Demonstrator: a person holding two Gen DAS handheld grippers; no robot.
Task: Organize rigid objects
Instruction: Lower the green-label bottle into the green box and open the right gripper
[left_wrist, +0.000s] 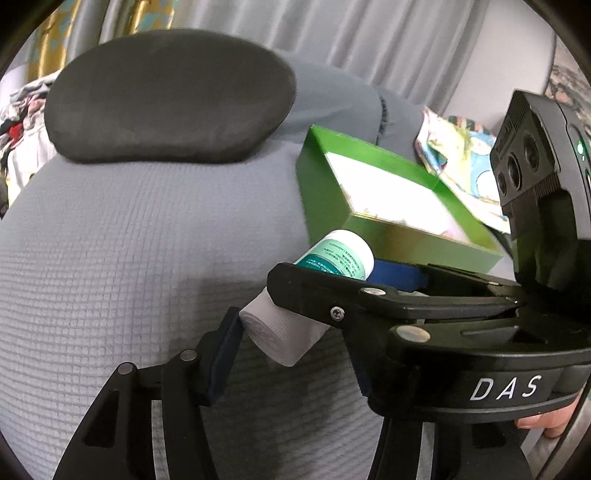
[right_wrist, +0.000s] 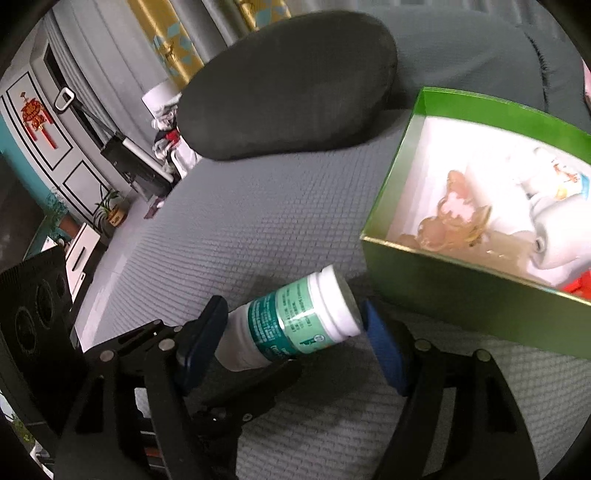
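Transfer is under way: right gripper (right_wrist: 291, 328) clamps the bottle (right_wrist: 295, 325) endwise, left gripper (left_wrist: 255, 332) open beside it, next lifting it over the green box (right_wrist: 461, 295) rim.

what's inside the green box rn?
In the green box, the right wrist view shows a translucent pinkish hair claw, white containers and something red at the near corner. The near wall hides the floor along that side, and the frame edge cuts off the far right.

White teal-labelled bottle (right_wrist: 295, 325) tilted beside open green box (right_wrist: 480, 306) — hair clip (right_wrist: 454, 218) and white containers (right_wrist: 557, 221) inside
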